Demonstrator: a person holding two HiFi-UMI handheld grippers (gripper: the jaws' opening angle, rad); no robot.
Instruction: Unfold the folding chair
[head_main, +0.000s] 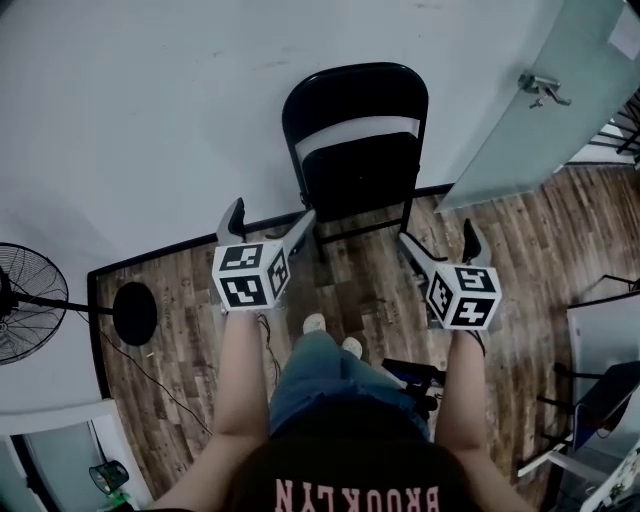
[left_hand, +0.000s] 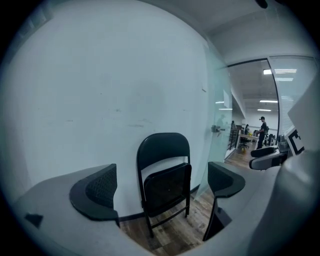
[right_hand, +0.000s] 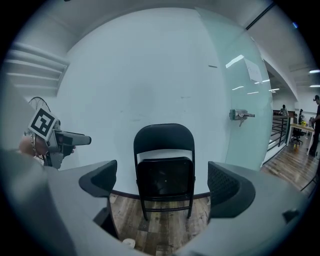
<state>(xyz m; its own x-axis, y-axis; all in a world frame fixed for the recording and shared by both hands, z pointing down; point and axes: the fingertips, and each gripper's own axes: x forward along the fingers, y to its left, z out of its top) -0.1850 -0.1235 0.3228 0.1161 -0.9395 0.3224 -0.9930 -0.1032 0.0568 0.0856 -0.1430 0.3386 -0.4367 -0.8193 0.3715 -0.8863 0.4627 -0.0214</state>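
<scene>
**Op:** Left tongs (head_main: 270, 222) and right tongs (head_main: 440, 243) are nearest, held out in front of me. Both pairs gape wide with nothing between them.

**Lead:** Chair?

**Op:** Folding chair (head_main: 355, 150) is beyond them, well apart from both. It stands folded on the wood floor (head_main: 520, 240) against the white wall (head_main: 150, 100), with the seat (head_main: 360, 180) flipped up flat to the frame. Glass door (head_main: 540, 110) is to its right and a fan (head_main: 25, 300) is far left. Neither is in the way.

**Lead:** How will it handle?

**Op:** My read is a metal tube frame: stiff, some weight, no flex. The dark finish looks smooth, so I expect the tongs to slip on round tube. The feet could skate on the floor once I push.

**Lead:** Grip points?

**Op:** I'd clamp one pair on the top of the backrest (head_main: 355, 85) to steady it. The other goes on a free edge of the seat panel, to swing it out from the frame. The flat panel edge should bite better than tube. I'd stay off the side pivots because of the pinch risk.
</scene>
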